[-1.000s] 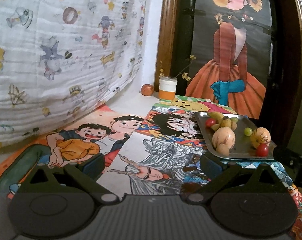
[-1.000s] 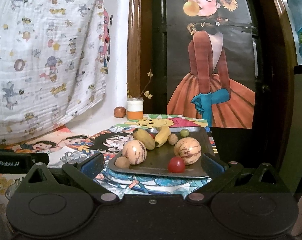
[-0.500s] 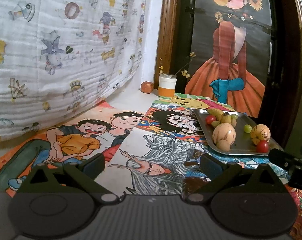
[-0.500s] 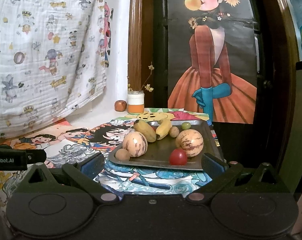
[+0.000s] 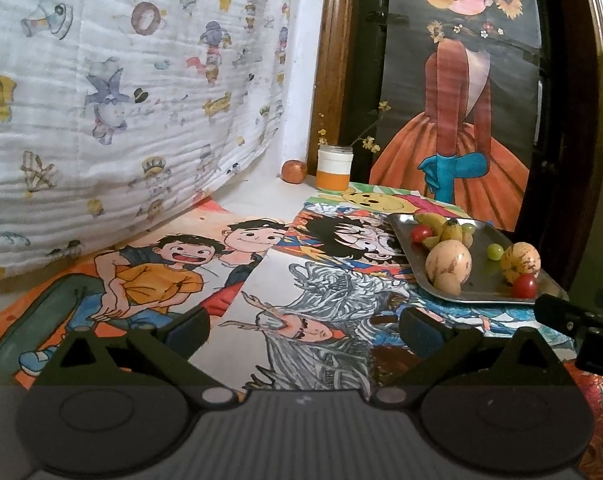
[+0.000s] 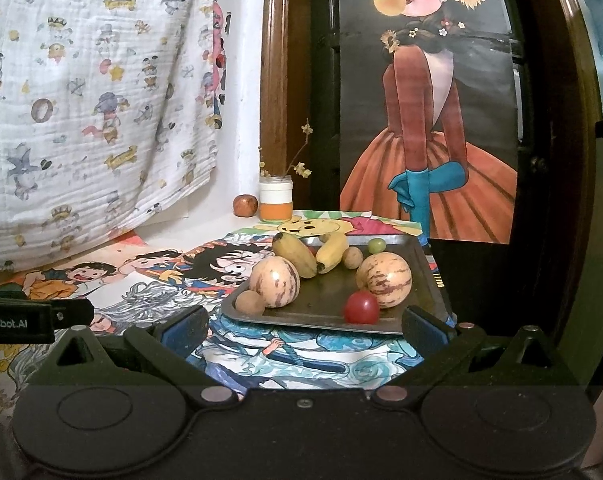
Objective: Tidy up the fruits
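left tool: spread wide, empty, over the drawings on the tabletop
right tool: spread wide, empty, just before the tray
tray: metal, on drawings, right side of tabletop
fruit: two bananas, two striped melons, red tomato, green grape, all on tray

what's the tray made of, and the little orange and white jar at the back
Tray: looks like metal, probably steel, with a dull grey sheen and thin rolled rim. Jar: hard to tell, perhaps glass or ceramic; the smooth white and orange bands look painted.
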Demonstrator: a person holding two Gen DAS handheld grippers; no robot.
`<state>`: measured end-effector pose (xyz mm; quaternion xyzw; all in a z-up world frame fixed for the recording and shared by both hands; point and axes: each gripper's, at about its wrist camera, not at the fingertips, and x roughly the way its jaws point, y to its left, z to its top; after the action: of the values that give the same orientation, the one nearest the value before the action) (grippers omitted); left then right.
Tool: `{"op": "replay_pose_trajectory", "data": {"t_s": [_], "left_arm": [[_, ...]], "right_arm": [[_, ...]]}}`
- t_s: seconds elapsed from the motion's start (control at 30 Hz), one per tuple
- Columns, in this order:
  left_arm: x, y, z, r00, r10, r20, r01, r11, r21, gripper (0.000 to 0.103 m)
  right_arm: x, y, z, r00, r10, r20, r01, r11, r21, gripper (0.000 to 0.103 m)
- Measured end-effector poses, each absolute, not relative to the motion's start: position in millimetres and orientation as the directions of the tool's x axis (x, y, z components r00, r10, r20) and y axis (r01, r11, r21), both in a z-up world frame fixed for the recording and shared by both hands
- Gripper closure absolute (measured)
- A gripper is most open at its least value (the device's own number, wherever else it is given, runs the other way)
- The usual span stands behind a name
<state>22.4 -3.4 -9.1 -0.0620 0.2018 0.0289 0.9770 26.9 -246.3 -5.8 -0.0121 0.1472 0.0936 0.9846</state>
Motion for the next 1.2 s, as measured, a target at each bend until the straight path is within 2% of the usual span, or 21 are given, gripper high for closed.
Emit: {"op": "replay_pose_trajectory", "data": {"t_s": [1.2], "left_arm": [[20.8, 2.5, -12.4, 0.912, 0.040, -0.408, -0.099, 0.987, -0.124, 0.000]], "right_arm": [[27.6, -247.2, -6.9, 0.937, 0.179, -0.298, -0.186, 0.983, 0.006, 0.000]]}}
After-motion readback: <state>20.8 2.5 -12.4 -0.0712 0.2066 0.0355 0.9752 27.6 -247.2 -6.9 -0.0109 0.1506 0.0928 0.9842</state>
